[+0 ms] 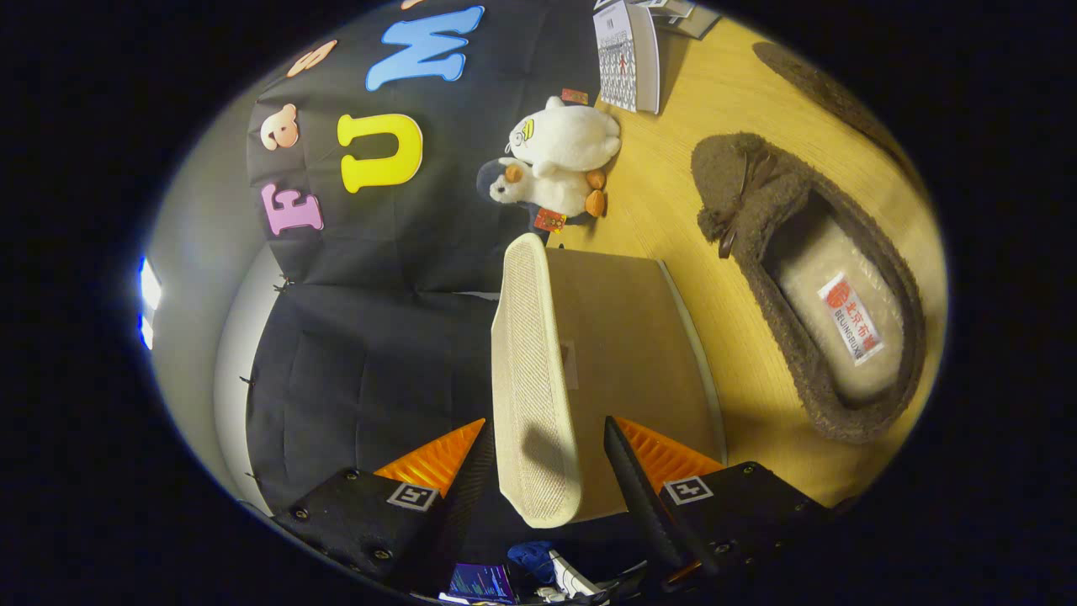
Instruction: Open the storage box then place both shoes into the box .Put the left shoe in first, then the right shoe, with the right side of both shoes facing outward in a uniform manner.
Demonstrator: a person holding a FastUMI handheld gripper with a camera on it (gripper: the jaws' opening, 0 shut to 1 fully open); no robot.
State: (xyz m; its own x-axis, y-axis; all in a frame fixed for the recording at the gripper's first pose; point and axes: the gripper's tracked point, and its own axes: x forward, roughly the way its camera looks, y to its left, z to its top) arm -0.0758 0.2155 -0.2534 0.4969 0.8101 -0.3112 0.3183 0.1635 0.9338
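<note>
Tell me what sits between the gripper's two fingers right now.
In the gripper view, the storage box stands between the open gripper's fingers, its mesh lid edge nearest; neither finger presses it.

claw [545, 459] fingers spread apart

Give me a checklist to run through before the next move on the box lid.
1. Lid between the fingers: ok, its pale edge sits in the gap of the gripper.
2. Both fingers pressing on the lid: cannot tell; gaps seem to show on each side.
3. Box open: cannot tell; the view is rolled sideways and the inside is hidden.
4. Shoe within reach: ok, one brown fuzzy slipper lies on the wooden table beside the box.
5. Second shoe: cannot tell; a dark shape lies beyond the slipper.
6. Plush toys: ok, beyond the box, apart from it.
</note>
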